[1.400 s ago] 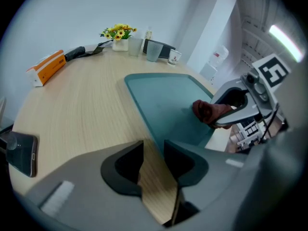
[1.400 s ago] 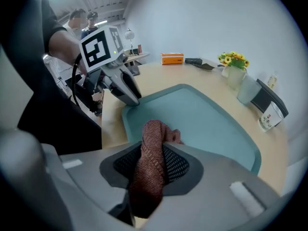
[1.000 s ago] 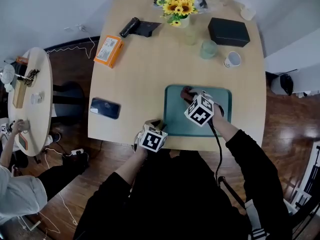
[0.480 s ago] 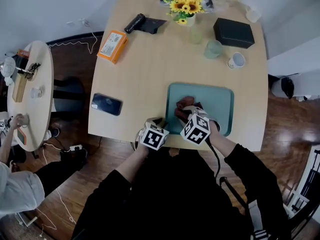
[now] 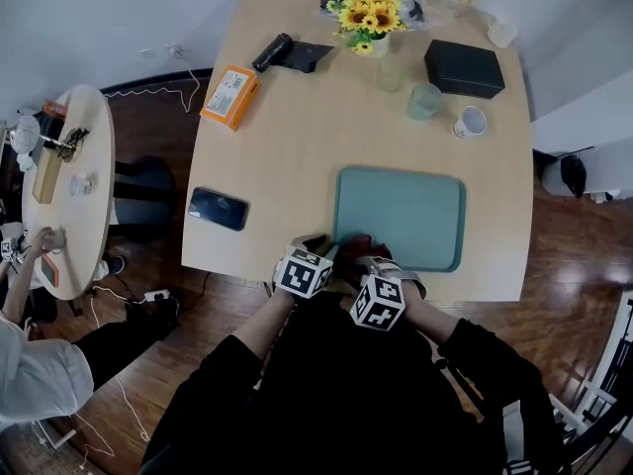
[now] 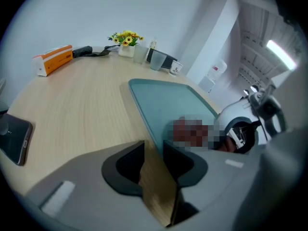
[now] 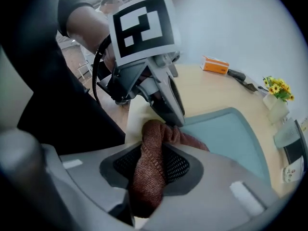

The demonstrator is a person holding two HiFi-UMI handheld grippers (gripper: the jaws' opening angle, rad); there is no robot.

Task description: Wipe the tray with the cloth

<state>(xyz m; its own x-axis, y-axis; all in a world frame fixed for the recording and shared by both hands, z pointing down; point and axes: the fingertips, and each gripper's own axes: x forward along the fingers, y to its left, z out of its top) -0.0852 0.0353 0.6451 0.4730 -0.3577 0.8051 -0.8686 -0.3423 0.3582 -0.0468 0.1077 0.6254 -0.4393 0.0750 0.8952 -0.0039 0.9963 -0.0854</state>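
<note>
Clamped between the pads of the right tongs (image 7: 153, 163) is a bunched reddish-brown cloth (image 7: 155, 136). It trails forward from them onto the near left corner of the teal tray (image 5: 406, 211), close against the tip of the left tongs (image 6: 153, 165). These sit at that same corner by the front edge of the table (image 5: 287, 146). Their jaws stand apart, though they have just been narrowing, with only bare wood showing in the gap.
</note>
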